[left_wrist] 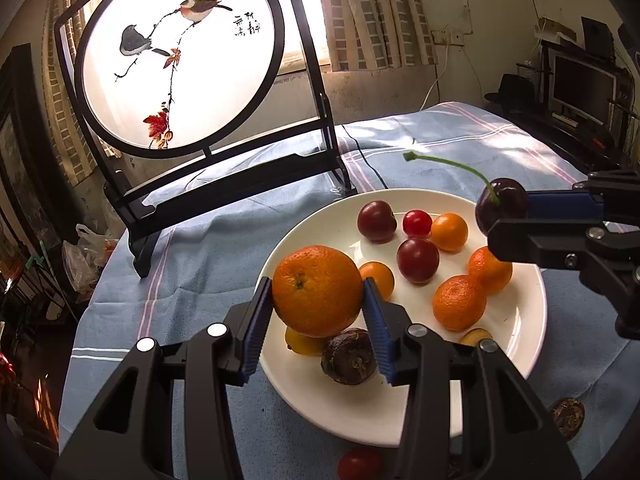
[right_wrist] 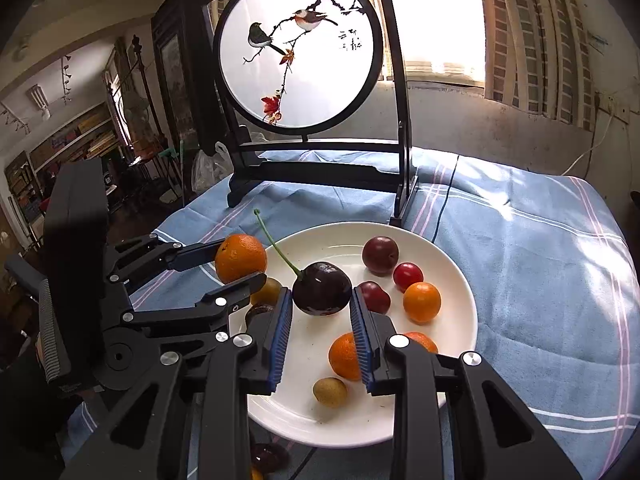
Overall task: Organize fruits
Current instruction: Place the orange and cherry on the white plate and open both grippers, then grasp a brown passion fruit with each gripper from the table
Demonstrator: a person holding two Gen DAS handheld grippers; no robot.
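Note:
A white plate [left_wrist: 320, 396] [right_wrist: 448, 256] on the blue cloth holds several fruits: small oranges [left_wrist: 459, 302], dark red plums [left_wrist: 417, 260], a cherry tomato [left_wrist: 417, 223], a brown passion fruit [left_wrist: 349, 357] and a yellow fruit [right_wrist: 329, 391]. My left gripper [left_wrist: 318, 300] is shut on a large orange [left_wrist: 317, 290] [right_wrist: 240, 258], held above the plate's left side. My right gripper [right_wrist: 321, 306] is shut on a dark cherry [right_wrist: 321, 294] [left_wrist: 502, 204] with a long green stem, held above the plate.
A black-framed round bird screen [left_wrist: 180, 56] [right_wrist: 298, 52] stands at the back of the table. A red fruit [left_wrist: 360, 463] and a brown fruit [left_wrist: 568, 417] lie on the cloth near the plate's front. A black cable [left_wrist: 364, 160] crosses the cloth.

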